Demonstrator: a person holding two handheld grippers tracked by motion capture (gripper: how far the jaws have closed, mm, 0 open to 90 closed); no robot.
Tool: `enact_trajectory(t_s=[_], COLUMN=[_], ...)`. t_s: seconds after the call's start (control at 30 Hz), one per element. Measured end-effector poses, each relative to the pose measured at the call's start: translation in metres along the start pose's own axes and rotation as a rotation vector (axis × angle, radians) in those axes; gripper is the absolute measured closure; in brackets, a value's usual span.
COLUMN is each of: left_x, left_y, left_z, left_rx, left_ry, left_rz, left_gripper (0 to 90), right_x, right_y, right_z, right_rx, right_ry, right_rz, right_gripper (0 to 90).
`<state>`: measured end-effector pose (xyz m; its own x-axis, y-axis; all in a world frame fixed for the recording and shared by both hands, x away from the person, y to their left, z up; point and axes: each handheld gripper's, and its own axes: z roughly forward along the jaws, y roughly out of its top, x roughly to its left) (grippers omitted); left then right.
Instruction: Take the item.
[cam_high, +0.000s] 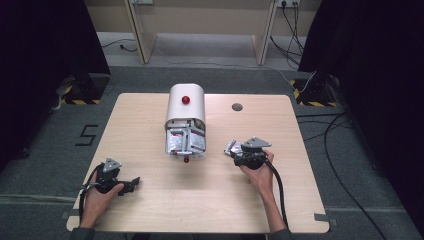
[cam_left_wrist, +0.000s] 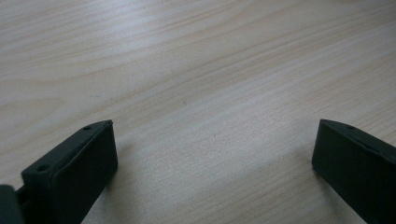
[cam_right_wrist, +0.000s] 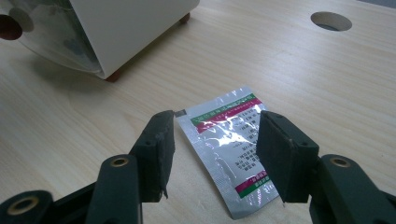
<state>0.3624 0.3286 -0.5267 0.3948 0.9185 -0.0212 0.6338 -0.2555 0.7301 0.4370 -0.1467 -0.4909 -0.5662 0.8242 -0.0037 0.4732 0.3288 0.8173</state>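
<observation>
The box (cam_high: 185, 120) stands near the middle of the worktop (cam_high: 150, 115), a pale, round-topped thing with a red knob (cam_high: 186, 99) on top and its near end open. The packets (cam_high: 185, 140) stacked inside are too small to read from the high view. In the right gripper view the box (cam_right_wrist: 126, 28) is cut off by the top edge, and its clear flap (cam_right_wrist: 51, 37) blurs what lies behind it.

The right hand-held gripper (cam_high: 239, 150) sits to the right of the box, held in the person's right hand (cam_high: 260, 175). Seen along its own jaws, the right hand-held gripper (cam_right_wrist: 215, 140) is partly open, the jaws standing either side of a silver sachet (cam_right_wrist: 229, 149) that lies flat on the worktop. Whether the pads touch the sachet cannot be told; they do not pinch it. The sachet carries a green band and a magenta band at each end, with lines of small print between, too fine and too glared to read. From above, only a corner of the sachet (cam_high: 231, 146) shows past the tool.

The left hand-held gripper (cam_high: 131, 184) lies well to the left of the box and nearer the person, in the left hand (cam_high: 102, 192). Its jaws (cam_left_wrist: 210, 154) are spread wide over bare wood and hold nothing.

A round hole (cam_high: 237, 107) pierces the worktop to the right of the box.
</observation>
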Motion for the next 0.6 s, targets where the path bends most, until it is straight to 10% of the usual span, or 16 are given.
enact_trajectory(t_s=[0.6], left_x=[0.0], left_y=[0.0], left_z=[0.0], left_rx=[0.0], left_ry=[0.0], left_rz=[0.0], left_gripper=[0.0], right_x=[0.006], right_y=[0.003], right_z=[-0.016], right_rx=[-0.003], right_ry=[-0.005], right_rz=[0.039], right_gripper=[36.3])
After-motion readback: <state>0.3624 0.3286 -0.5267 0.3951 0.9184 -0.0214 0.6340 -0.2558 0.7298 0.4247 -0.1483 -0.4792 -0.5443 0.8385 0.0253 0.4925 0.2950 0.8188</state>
